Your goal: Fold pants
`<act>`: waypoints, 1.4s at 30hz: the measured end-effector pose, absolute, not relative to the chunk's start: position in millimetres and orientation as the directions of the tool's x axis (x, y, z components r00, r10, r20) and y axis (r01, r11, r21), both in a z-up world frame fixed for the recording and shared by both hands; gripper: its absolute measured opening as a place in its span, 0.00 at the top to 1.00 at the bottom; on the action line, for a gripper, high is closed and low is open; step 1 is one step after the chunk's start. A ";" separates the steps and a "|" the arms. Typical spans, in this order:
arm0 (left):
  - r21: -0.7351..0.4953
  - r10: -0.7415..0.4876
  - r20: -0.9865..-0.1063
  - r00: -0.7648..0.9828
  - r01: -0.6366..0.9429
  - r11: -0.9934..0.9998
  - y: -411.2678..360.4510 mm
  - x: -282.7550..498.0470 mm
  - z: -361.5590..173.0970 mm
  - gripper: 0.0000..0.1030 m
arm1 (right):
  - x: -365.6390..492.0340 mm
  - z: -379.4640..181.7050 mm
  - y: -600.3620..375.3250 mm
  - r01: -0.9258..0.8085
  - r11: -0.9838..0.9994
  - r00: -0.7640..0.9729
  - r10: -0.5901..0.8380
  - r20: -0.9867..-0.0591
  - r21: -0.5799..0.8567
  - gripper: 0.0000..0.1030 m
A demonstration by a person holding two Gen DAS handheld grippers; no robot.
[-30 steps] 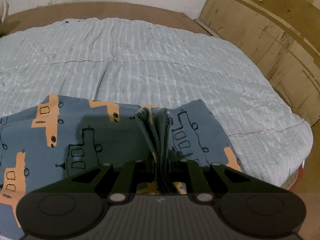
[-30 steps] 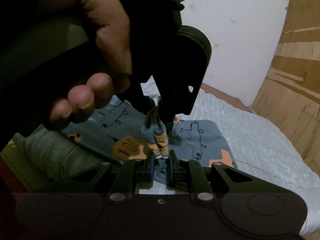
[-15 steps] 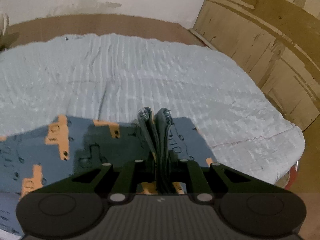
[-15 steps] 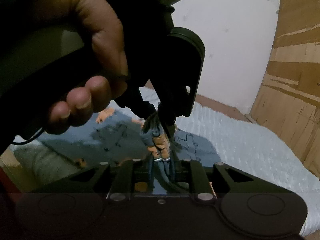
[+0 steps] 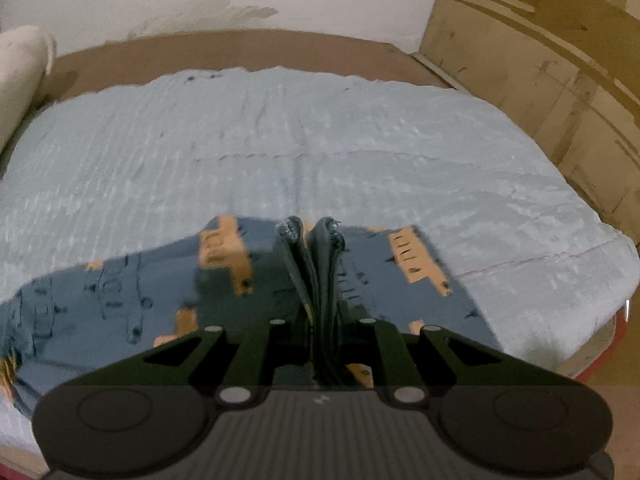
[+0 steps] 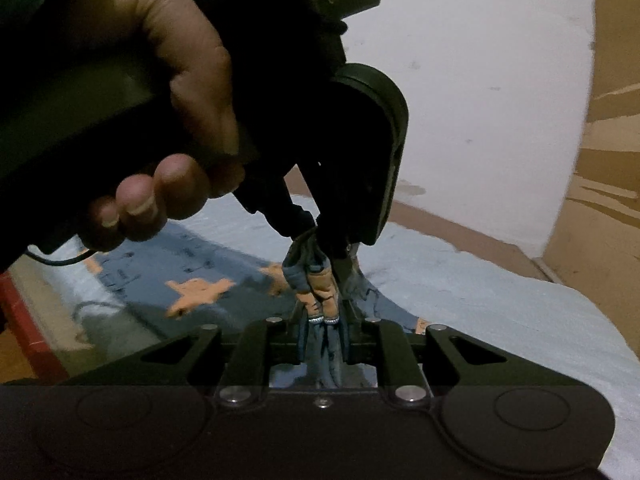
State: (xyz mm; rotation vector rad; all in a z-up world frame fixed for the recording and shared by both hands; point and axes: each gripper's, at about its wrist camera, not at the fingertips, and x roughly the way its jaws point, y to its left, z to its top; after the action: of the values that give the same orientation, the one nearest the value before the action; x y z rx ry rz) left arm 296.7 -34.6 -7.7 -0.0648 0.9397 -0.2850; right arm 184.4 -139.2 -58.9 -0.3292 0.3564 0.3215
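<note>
Both grippers, the left gripper [image 5: 316, 280] and the right gripper [image 6: 322, 316], each pinching bunched pants [image 5: 120, 300], have lifted the fabric off the blanket [image 5: 280, 152], starting a fold.

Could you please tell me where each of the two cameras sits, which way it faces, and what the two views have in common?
Left wrist: sits on the left gripper, looking down its fingers across the pale blue quilt toward the wall; only that gripper shows, shut on bunched pants.
Right wrist: sits on the right gripper, facing the left hand and the left gripper it holds; both grippers pinch the pants.
Shared: the pants, quilt, white wall and wooden panels.
</note>
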 end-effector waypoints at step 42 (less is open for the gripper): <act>-0.253 -0.248 -0.708 0.661 0.091 0.963 31.2 287.2 -70.5 0.35 | 177.7 -90.3 -159.0 -0.357 0.904 0.877 0.237 -0.418 -0.235 0.21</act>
State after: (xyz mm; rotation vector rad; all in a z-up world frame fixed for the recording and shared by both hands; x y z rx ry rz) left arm 287.2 31.2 -70.5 -0.2030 0.8275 -0.1932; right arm 177.7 -159.0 -90.3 -0.3135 0.3932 0.3149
